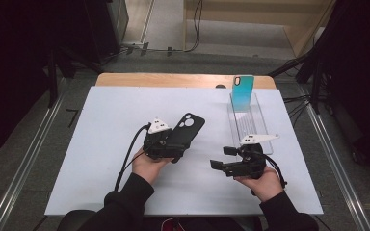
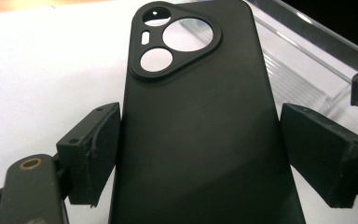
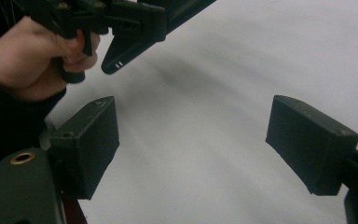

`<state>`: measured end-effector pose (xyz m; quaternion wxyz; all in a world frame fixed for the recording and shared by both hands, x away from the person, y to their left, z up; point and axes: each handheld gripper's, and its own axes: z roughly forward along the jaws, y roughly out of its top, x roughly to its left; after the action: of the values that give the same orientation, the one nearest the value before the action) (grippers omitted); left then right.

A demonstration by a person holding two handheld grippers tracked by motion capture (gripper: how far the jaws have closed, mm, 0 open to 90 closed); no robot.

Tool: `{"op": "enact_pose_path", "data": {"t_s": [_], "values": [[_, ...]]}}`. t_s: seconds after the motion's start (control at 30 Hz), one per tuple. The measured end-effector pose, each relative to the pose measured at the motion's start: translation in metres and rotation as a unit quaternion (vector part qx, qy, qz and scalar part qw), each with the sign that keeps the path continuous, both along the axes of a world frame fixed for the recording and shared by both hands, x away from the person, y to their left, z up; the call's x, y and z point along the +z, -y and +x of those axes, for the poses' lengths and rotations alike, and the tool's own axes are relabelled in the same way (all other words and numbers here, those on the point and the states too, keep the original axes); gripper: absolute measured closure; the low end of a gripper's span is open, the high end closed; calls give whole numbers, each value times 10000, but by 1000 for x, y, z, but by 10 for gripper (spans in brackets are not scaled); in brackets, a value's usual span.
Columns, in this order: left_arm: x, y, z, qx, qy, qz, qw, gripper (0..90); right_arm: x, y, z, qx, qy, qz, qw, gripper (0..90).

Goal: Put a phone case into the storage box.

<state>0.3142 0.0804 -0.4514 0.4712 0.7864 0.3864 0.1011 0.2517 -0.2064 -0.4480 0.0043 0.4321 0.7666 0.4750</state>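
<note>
We see 1 matte black phone case (image 2: 200,135) pinched in our left gripper (image 1: 166,144), 1 teal phone (image 1: 243,92) upright in 1 clear acrylic rack (image 1: 260,126), our right gripper (image 3: 191,140) spread, on a white table (image 1: 101,144).

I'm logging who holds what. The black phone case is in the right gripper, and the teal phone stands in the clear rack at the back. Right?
Not quite. The black phone case sits between the jaws of the left gripper, as the left gripper view shows; the right gripper is open with nothing in it. The teal phone does stand in the clear rack.

bright table (image 1: 101,144), dark surroundings; right gripper view streaked with blur.
</note>
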Motion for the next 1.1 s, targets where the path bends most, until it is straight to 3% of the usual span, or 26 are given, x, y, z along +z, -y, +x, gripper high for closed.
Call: {"op": "enact_pose_path", "data": {"t_s": [0.23, 0.37, 0.53, 0.8, 1.0, 1.1], "values": [[-5, -4, -10, 311, 51, -257, 9992, 158, 6, -4, 4, -196, -115, 112, 9997, 153], [-11, -6, -16, 515, 255, -456, 9973, 156, 7, -5, 10, -322, -261, 168, 9990, 153], [-17, -7, -18, 614, 57, -690, 9957, 157, 10, -8, 15, -414, -318, 220, 9984, 154], [-23, -3, -30, 839, 411, -623, 9937, 157, 13, -15, 25, -500, -414, 359, 9972, 156], [-30, 7, -40, 822, 674, -438, 9934, 156, 14, -22, 34, -556, -478, 490, 9961, 157], [-33, 10, -43, 778, 758, -455, 9930, 157, 14, -26, 38, -597, -413, 432, 9964, 157]]}}
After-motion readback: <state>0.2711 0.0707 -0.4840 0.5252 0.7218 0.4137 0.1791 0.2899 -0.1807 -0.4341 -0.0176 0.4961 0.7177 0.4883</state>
